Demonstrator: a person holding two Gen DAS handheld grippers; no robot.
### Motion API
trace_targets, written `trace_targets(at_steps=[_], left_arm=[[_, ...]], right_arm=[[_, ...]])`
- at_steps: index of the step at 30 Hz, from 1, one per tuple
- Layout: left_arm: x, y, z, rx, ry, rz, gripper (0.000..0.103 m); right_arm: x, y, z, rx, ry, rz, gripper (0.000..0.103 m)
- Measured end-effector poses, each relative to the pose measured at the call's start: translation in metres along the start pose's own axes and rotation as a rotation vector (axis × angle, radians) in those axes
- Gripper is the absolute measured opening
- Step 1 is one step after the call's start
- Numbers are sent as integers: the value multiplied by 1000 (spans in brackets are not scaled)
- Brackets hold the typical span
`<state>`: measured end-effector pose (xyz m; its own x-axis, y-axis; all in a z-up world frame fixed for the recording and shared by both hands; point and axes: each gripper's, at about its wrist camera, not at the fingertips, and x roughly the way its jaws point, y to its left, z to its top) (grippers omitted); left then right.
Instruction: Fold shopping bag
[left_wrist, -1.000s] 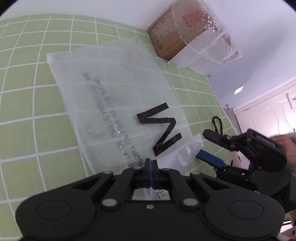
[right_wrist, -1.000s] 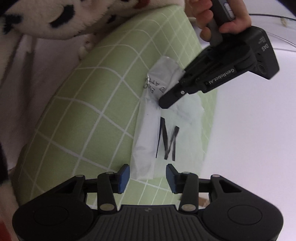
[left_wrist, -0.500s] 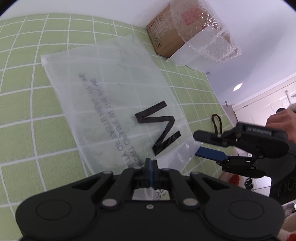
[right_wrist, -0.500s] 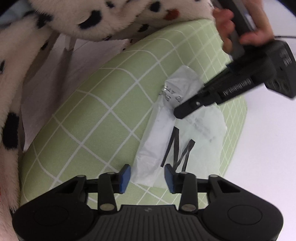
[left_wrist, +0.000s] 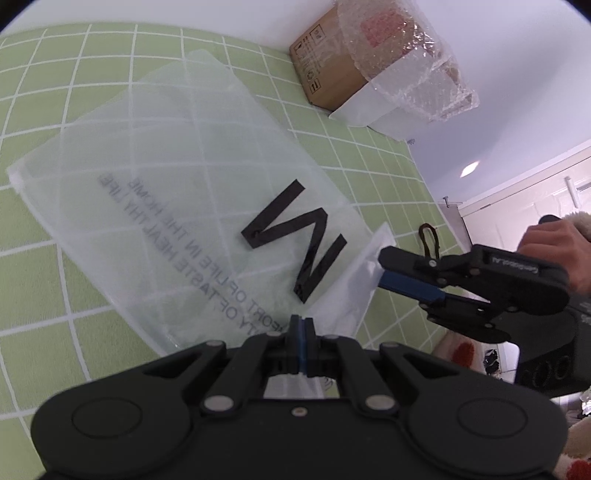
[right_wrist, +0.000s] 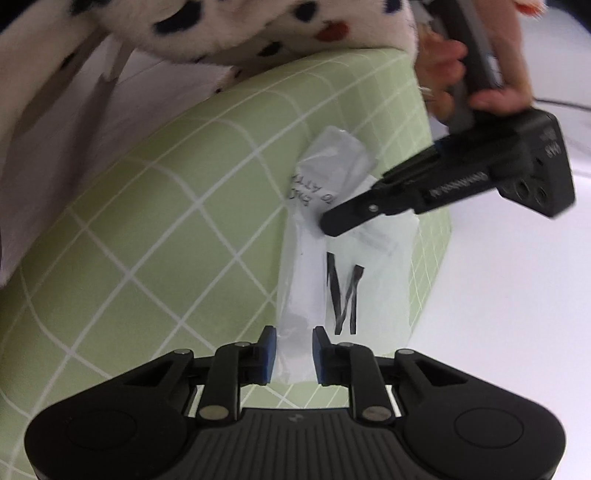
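Bag (left_wrist: 207, 206) nearer; box (left_wrist: 328, 70) behind.

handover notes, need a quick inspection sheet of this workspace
surface: green grid-pattern mat, bag lying on it
job's things: translucent shopping bag, flat, one corner folded over
clutter: cardboard box under bubble wrap
grippers: left tongs shut on the bag's near edge; right tongs opening, folded corner between the pads, not pressed
cables: thin dark cable behind the left hand
surroundings: white cabinets
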<state>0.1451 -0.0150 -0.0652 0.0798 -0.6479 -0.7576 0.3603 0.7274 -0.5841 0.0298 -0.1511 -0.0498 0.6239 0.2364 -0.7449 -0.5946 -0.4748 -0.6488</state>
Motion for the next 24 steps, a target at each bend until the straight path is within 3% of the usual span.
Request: trace_targets(at_steps=[8,12,15,17,24], left_arm=[[0,0,-2,-5,-3,-6,2],[0,1,-1,-8,3,-13,2],[0,2,-2,-10,2,-15,2],[0,2,-2,-11,1,-16,2],[0,2,-2,-11,5,-22,2]], right_arm=[[3,4,-7,-39,-7,-55,28],[10,9,-8,-102,-9,-88,33],[12,5,-11,-109,-29,-115,43],[13,2,-13,-115,-44,-129,55],[14,-22,-30,-65,-103,-37,49]])
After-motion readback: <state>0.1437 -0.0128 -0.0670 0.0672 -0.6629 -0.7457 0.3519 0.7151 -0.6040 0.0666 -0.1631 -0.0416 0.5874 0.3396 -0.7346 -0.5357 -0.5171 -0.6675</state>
